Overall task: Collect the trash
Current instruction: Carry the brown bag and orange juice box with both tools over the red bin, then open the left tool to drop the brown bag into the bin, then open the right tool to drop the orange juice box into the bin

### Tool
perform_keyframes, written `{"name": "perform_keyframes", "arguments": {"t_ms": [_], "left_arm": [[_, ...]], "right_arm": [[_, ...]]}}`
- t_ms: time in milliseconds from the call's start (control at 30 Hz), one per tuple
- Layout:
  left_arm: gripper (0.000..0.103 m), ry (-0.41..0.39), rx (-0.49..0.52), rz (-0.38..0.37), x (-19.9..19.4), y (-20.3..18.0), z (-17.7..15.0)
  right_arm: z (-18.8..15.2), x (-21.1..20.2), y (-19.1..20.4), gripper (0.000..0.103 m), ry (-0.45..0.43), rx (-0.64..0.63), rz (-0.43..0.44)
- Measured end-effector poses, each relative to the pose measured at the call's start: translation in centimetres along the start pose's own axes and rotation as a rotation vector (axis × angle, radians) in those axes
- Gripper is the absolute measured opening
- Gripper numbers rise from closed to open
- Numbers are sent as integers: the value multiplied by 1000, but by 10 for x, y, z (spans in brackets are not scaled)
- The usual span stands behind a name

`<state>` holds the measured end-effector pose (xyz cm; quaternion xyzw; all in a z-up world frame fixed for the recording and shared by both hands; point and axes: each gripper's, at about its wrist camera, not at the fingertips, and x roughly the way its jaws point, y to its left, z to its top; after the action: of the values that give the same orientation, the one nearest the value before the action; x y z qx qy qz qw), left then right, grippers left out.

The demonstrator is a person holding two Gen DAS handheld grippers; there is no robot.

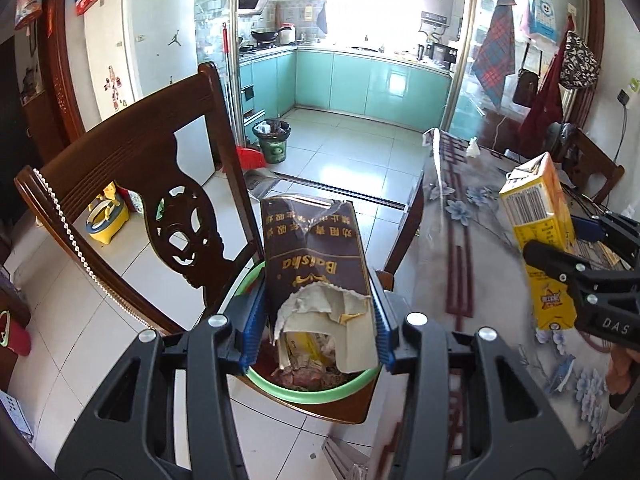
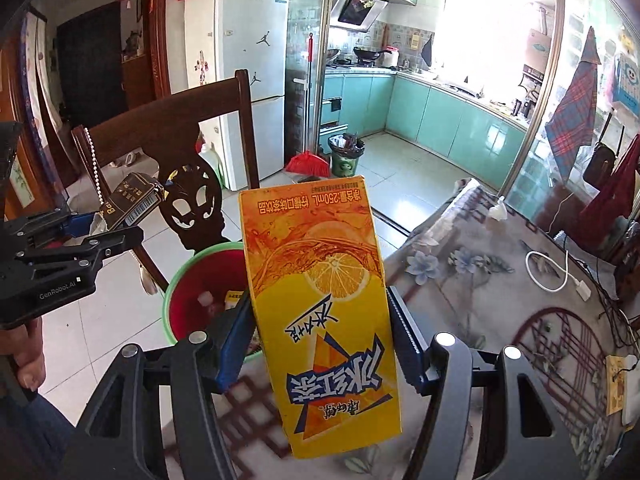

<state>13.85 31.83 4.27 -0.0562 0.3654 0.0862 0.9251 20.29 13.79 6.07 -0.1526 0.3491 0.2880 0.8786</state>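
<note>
White floor tiles and a turquoise-fronted kitchen fill the background of the left wrist view, with a carved dark wooden chair (image 1: 132,184) standing close at the left. On that chair's seat sits the round red bin with a green rim (image 1: 320,394), already holding scraps, and my left gripper (image 1: 316,320) hangs right above it, its blue pads pinching the flat sides of a torn dark brown cigarette pack (image 1: 316,264). I read the pack's long axis as running away from the camera, ripped end nearest me and directly over the bin's mouth, so a release there should drop it in. Off to the right I see the right gripper (image 1: 576,248) carrying a yellow drink carton (image 1: 532,220) above the table covered in a floral cloth (image 1: 460,216). Turning to the right wrist view, the same yellow carton printed with a lemon slice (image 2: 320,300) stands lengthwise between my jaws, gripped on both narrow sides. The bin (image 2: 180,284) lies ahead and to the left, partly hidden behind the carton, just beside the table edge (image 2: 460,248), so this hand needs to travel left before letting go. My left gripper (image 2: 120,220) shows at the far left with the brown pack (image 2: 132,200), nearer the chair back and, I judge, the better placed to drop first.
</note>
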Motion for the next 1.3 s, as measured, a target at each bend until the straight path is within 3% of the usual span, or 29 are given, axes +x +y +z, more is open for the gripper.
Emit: {"name": "perform_keyframes", "arguments": {"t_ms": [300, 667, 733, 900, 1167, 1300], "left_arm": [[44, 46, -48, 42, 39, 31, 4], [48, 138, -67, 13, 87, 31, 4], [73, 126, -70, 18, 87, 31, 8], [90, 70, -96, 54, 76, 36, 17], [98, -78, -148, 208, 40, 60, 28], [98, -136, -205, 238, 20, 78, 31]], "right_arm": [[12, 47, 28, 61, 32, 0, 14], [3, 72, 15, 61, 76, 23, 0], [2, 75, 11, 61, 80, 20, -6], [3, 83, 11, 61, 90, 23, 10], [10, 98, 48, 61, 91, -21, 89], [13, 111, 70, 61, 96, -48, 124]]}}
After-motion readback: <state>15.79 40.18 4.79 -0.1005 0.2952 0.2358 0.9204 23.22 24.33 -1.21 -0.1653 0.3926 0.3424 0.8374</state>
